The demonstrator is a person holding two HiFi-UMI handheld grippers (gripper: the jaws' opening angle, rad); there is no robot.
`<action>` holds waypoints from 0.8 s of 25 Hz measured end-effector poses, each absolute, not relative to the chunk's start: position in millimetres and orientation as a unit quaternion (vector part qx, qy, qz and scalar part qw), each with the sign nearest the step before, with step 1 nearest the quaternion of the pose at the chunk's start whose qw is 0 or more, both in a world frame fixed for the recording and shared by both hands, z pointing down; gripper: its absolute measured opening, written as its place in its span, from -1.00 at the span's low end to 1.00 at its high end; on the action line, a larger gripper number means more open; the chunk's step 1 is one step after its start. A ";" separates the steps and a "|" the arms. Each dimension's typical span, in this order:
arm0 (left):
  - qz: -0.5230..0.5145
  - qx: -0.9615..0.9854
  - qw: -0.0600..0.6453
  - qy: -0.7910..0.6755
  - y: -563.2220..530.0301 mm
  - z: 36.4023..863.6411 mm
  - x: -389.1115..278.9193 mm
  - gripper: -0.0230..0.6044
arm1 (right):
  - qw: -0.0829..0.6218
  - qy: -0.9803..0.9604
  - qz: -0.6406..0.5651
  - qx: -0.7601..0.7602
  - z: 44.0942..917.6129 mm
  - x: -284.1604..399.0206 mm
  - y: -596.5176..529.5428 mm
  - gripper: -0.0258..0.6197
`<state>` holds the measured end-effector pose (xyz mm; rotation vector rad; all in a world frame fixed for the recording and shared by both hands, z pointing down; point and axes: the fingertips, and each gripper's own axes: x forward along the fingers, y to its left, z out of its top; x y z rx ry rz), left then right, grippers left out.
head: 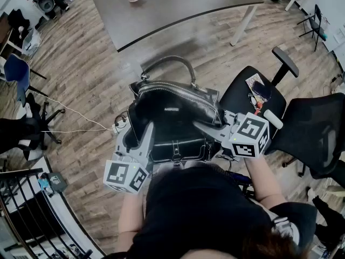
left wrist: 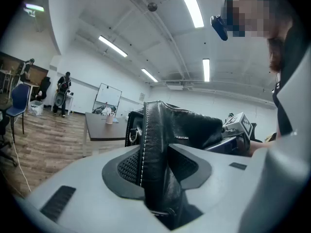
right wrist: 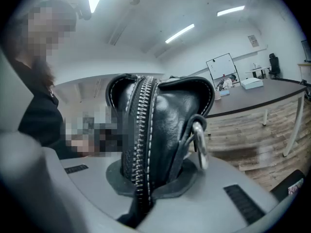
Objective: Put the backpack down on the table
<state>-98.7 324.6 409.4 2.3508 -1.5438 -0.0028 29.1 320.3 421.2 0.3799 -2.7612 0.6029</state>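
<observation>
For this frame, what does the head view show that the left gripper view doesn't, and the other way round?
Head view only: the backpack with its top handle, and the left gripper and right gripper holding its opposite sides over the floor, short of the table.
Left gripper view only: its pads pressed on a stitched leather edge, the ceiling lights, a whiteboard.
Both: the backpack, the table, the right gripper's marker cube.

Glossy black leather backpack (head: 172,117), metal zipper (right wrist: 142,144)
</observation>
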 end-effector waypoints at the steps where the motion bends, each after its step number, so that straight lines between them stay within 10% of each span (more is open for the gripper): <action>1: -0.003 0.825 0.162 -0.542 323.1 409.8 -99.0 -0.38 | 0.144 -0.958 0.208 0.132 421.9 29.1 319.1 -0.82; 20: -0.015 0.812 0.157 -0.562 315.4 412.3 -82.2 -0.41 | 0.131 -0.957 0.220 0.135 426.9 48.5 305.5 -0.82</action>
